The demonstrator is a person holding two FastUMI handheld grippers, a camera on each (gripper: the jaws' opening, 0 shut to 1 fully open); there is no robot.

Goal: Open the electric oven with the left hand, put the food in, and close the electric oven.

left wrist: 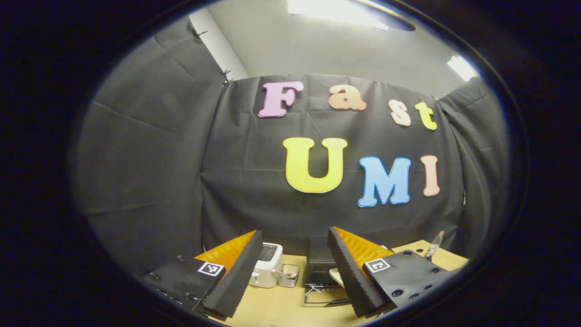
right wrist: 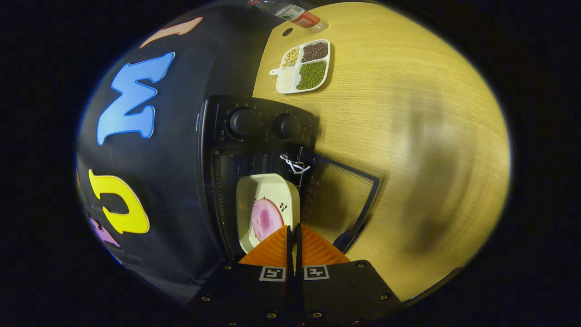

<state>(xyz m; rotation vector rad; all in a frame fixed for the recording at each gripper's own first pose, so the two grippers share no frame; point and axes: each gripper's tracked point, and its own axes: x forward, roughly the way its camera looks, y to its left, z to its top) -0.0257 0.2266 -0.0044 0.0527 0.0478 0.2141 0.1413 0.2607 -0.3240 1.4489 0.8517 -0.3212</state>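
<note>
In the right gripper view the black electric oven (right wrist: 254, 127) has its glass door (right wrist: 340, 190) folded down onto the table. A white dish (right wrist: 265, 188) with a pink slice of food (right wrist: 265, 218) lies in the oven's mouth. My right gripper (right wrist: 294, 230) is shut on the dish's near rim. My left gripper (left wrist: 295, 232) is open and holds nothing. It is raised well back from the oven (left wrist: 320, 256) and faces the booth wall. Below it the open door (left wrist: 322, 293) and a bit of the white dish (left wrist: 336, 275) show between its fingers.
A white toaster (left wrist: 268, 265) and a small metal rack (left wrist: 289, 274) stand left of the oven. A divided white tray of beans (right wrist: 304, 68) and a bottle (right wrist: 295, 13) lie beyond the oven's knob side. A white cord (right wrist: 292, 164) hangs at the door's hinge corner.
</note>
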